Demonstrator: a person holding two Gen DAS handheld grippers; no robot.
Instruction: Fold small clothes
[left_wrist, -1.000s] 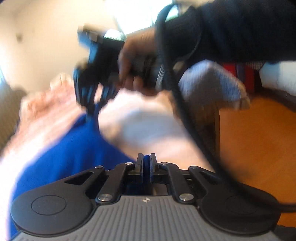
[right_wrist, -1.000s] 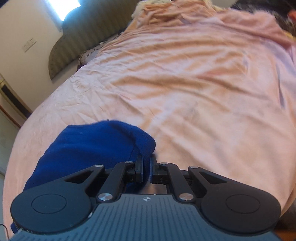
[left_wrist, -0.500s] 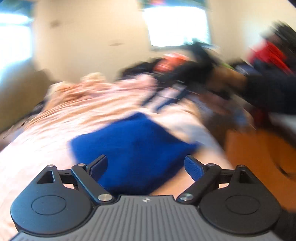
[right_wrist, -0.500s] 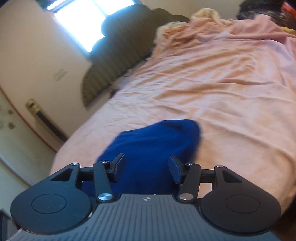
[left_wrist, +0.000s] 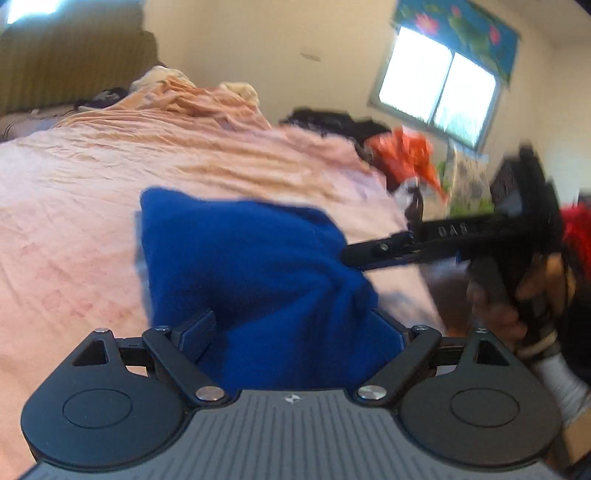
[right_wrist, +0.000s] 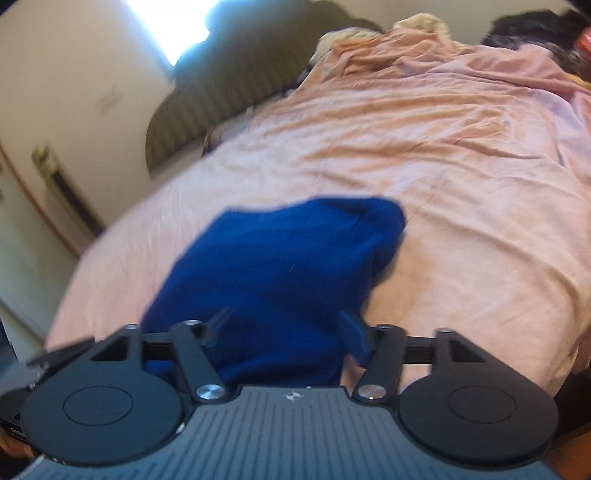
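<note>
Folded blue garment (left_wrist: 251, 273), rumpled

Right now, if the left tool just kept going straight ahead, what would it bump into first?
Probably the blue cloth. It lies on the pink bedsheet right between the open left tool fingers. Depth is hard to judge, but nothing else sits nearer.

Daylight pouring through window (left_wrist: 439, 92), blowing out to white glare. Second bright patch flaring above headboard (right_wrist: 236, 77) in right wrist view. Motion blur smearing right hand-held gripper (left_wrist: 354, 254) and hand (left_wrist: 517, 295) in left wrist view, softening blue cloth (right_wrist: 280, 266) edges. Fisheye bending walls and bed (right_wrist: 461, 192) at frame edges. Soft shadow falling beside cloth.
</note>
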